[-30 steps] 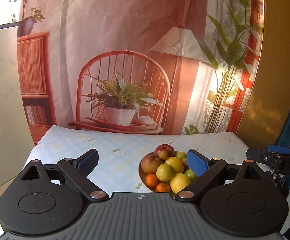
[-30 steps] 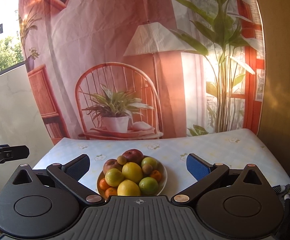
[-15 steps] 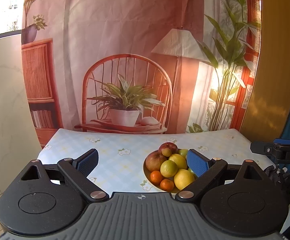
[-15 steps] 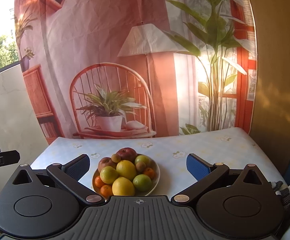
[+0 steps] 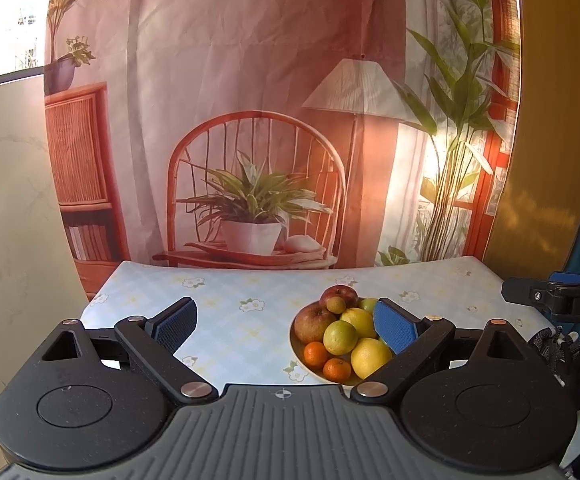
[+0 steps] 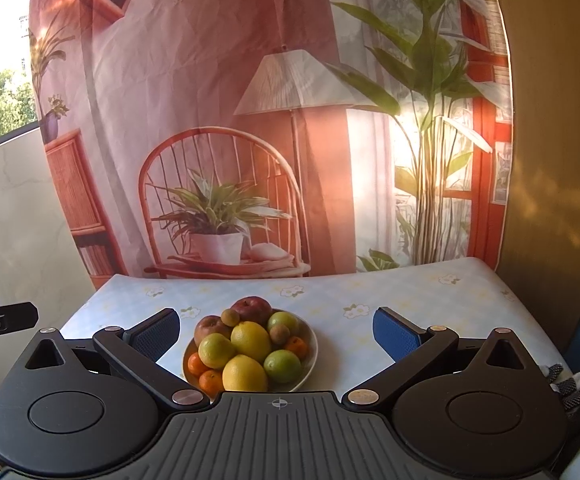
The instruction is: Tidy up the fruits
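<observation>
One pale round bowl [image 6: 310,354] heaped with mixed fruit sits on the light blue flower-print tablecloth [image 6: 429,300]: red apples, yellow lemons, green limes and small orange tangerines, piled well above the rim. Both black grippers with blue pads are spread wide and hold nothing. The right gripper [image 6: 277,330] frames the bowl between its fingers; the left gripper [image 5: 286,322] has it behind its right finger.
</observation>
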`<state>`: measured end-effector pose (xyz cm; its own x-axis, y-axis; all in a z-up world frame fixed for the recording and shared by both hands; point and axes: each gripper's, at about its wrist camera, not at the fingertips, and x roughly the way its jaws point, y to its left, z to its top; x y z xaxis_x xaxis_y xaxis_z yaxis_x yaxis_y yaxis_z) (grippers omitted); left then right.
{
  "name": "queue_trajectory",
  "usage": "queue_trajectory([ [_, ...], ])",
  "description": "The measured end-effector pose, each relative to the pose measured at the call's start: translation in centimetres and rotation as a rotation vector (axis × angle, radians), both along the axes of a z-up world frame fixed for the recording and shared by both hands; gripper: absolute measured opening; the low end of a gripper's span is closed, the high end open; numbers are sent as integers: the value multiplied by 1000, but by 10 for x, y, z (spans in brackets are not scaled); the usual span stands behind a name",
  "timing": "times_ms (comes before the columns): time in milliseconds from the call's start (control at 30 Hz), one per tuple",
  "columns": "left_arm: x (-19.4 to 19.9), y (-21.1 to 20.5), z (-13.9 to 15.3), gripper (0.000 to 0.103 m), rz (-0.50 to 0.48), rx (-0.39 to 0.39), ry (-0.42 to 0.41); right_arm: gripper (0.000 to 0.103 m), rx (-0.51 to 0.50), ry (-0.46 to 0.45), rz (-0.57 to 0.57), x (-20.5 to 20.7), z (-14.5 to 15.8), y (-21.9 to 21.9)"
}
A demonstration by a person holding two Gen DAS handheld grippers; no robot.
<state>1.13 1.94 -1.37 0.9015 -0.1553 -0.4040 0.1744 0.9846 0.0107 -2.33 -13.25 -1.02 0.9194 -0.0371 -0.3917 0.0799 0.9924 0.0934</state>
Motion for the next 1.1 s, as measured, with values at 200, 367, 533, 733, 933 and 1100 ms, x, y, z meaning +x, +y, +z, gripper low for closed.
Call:
queue_trajectory([
  [200, -2, -1, 2, 97, -3, 4, -8, 103, -2, -1, 1, 0, 0, 0],
  [367, -2, -1, 3, 97, -3, 5, -11, 103, -6, -3, 2, -1, 4, -1],
  [533, -3, -1, 4, 97, -5, 8, -18, 103, -7, -3, 2, -1, 4, -2],
  [733, -4, -1, 5, 97, -7, 8, -21, 103, -10, -6, 3, -2, 5, -2],
  [933, -4, -2, 6, 97, -9, 7, -24, 103, -11, -7, 3, -2, 6, -2],
  [1100, -5, -2, 6, 97, -11, 6, -26, 103, -11, -7, 4, -2, 5, -2],
])
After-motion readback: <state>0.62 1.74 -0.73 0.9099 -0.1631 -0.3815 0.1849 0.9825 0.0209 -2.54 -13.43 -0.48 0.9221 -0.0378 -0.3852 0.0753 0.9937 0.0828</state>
